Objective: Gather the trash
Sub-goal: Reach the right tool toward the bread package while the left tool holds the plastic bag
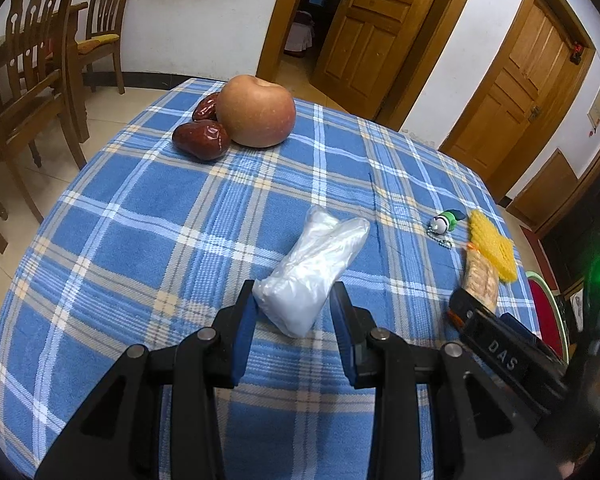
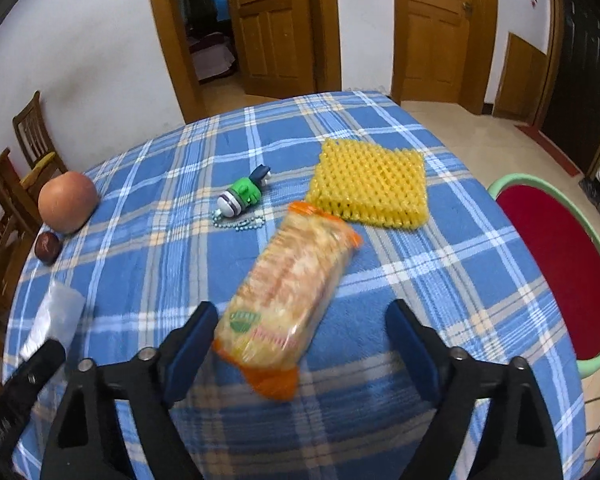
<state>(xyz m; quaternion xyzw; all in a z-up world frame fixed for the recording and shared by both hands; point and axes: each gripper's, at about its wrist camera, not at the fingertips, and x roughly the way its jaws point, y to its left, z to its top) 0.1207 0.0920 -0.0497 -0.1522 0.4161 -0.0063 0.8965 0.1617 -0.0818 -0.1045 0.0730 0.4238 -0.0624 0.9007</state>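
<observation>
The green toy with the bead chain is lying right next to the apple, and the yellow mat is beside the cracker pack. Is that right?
Not quite. The green toy lies far from the apple; it sits near the yellow mat. The right wrist view shows this. The mat is indeed beside the cracker pack.

From my left gripper [image 1: 294,312], the middle of the table [image 1: 140,208] is wide open. An apple [image 1: 256,111] and two dates [image 1: 202,139] crowd the far left corner; keychain toy [image 2: 242,196], yellow mesh [image 2: 370,188] and cracker pack [image 2: 290,284] block the right side.
</observation>
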